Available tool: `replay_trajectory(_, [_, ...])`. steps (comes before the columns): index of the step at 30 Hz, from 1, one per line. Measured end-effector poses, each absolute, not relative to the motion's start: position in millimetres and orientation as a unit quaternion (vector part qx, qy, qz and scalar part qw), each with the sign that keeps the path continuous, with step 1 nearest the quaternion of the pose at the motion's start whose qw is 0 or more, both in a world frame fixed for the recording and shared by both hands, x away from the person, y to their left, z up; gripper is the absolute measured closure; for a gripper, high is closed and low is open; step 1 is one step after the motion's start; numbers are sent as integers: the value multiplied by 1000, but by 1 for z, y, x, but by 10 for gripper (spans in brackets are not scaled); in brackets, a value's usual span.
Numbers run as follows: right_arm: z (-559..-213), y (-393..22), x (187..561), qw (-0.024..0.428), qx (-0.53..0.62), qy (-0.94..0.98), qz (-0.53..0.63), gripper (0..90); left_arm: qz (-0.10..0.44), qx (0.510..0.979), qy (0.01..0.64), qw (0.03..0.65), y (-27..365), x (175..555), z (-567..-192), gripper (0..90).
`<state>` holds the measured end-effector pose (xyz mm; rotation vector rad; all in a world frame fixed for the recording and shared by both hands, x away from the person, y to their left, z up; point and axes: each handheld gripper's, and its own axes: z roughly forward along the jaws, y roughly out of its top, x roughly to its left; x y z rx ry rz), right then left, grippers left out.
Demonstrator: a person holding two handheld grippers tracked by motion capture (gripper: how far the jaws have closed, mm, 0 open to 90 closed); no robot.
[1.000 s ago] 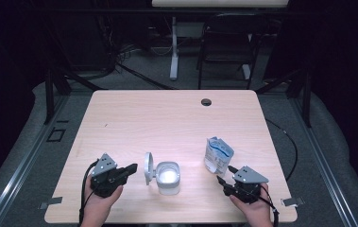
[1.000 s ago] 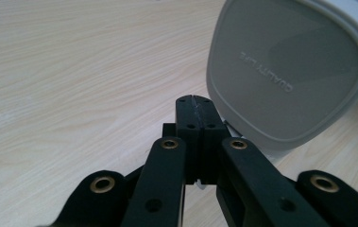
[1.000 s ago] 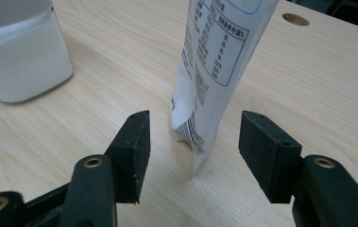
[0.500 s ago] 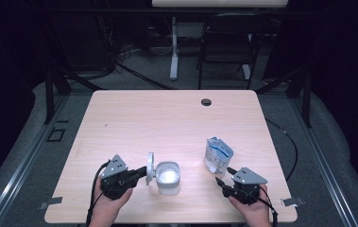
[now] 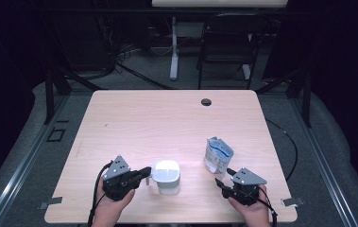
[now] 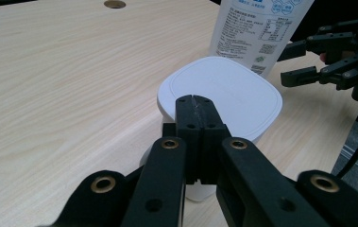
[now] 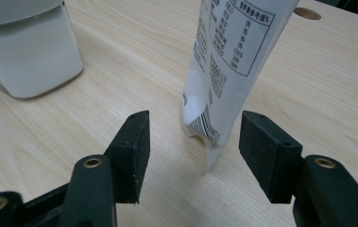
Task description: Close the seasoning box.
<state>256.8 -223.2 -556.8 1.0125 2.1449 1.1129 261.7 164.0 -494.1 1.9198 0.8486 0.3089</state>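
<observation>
Left gripper (image 6: pixel 194 101): clenched, nothing between the pads, tips resting against the near rim of the lid on the white box (image 5: pixel 166 176). Pressing or merely touching: cannot tell.

Box: near front edge of table (image 5: pixel 167 118), left of centre, upright, lid lying flat and seated all round as far as the left gripper view shows.

Right gripper (image 5: pixel 222 176): released, jaws spread wide to either side of the foot of the pouch (image 5: pixel 217 155). Visible gap at both pads in the right gripper view; no grip yet.

Pouch: upright, standing on its own, right of the box and apart from it, top looking torn open in the high view. Contents not visible.

Progress, as a judgement: work centred on box and pouch together, probably filling one from the other. Lid down, so either closing finished or opening not yet begun; not decidable from these views. No spill on the table.

Left to do, if a fill is ahead: lid up, right jaws closed on the pouch, lift, tip over the box. If the fill is over: only withdrawal of both grippers.

Risk: thin pouch foot, likely to crumple or topple under an off-centre squeeze.
</observation>
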Motion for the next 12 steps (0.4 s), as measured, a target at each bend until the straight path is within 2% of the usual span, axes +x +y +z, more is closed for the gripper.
replay_trajectory(11, [-556,-224,252,262,379,787,411,435,143,773,383,486,190,266,-495,900])
replay_trajectory(12, [-555,-224,251,264,380,786,410,435,146,768,390,486,193,267,-496,864])
